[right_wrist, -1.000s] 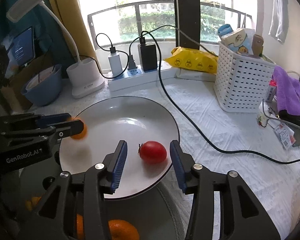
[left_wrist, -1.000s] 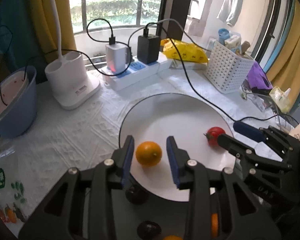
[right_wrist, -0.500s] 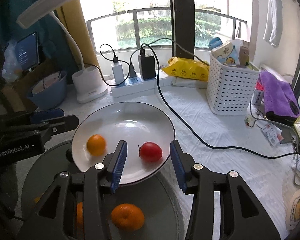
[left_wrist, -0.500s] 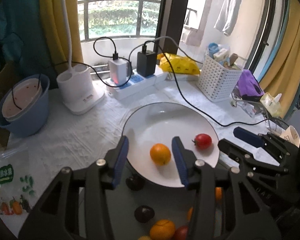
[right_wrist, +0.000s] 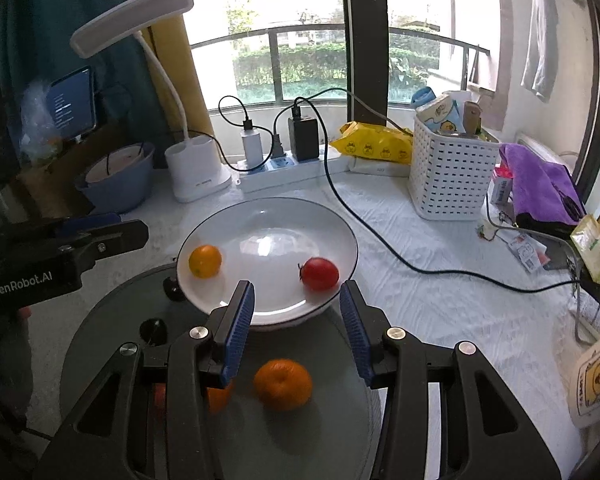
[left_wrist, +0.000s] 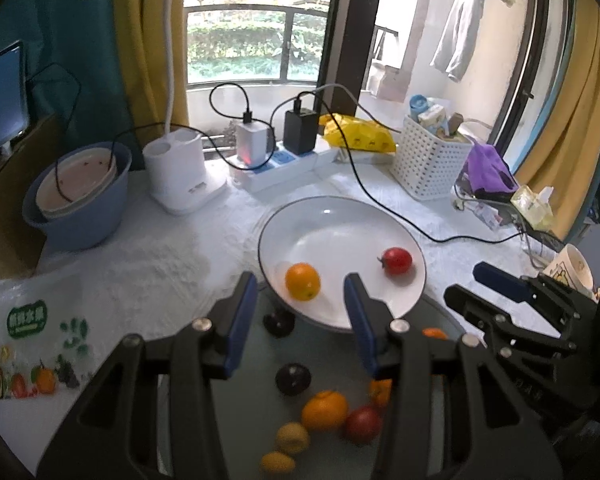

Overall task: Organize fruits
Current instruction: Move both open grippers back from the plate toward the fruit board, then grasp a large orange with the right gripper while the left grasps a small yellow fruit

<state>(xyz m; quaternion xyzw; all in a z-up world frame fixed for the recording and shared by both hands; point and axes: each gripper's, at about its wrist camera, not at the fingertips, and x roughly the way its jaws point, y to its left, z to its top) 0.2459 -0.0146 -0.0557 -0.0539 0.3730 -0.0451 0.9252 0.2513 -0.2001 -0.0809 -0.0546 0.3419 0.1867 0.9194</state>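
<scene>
Left wrist: orange (left_wrist: 302, 281), red tomato (left_wrist: 397, 260) on white plate (left_wrist: 340, 216); both grippers parted, empty

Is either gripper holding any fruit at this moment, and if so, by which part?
Nothing is held. The left gripper and right gripper are both open and empty; the orange and tomato lie free on the white plate.

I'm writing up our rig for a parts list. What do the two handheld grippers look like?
Both are black plastic two-finger grippers with triangular cut-outs in the arms, silver pivot screws and ribbed blue pads on the fingertips. The left gripper carries white "GenRobot.AI" lettering on its side, readable in the right wrist view. The right gripper matches it in build. No cables or sleeves show.
</scene>
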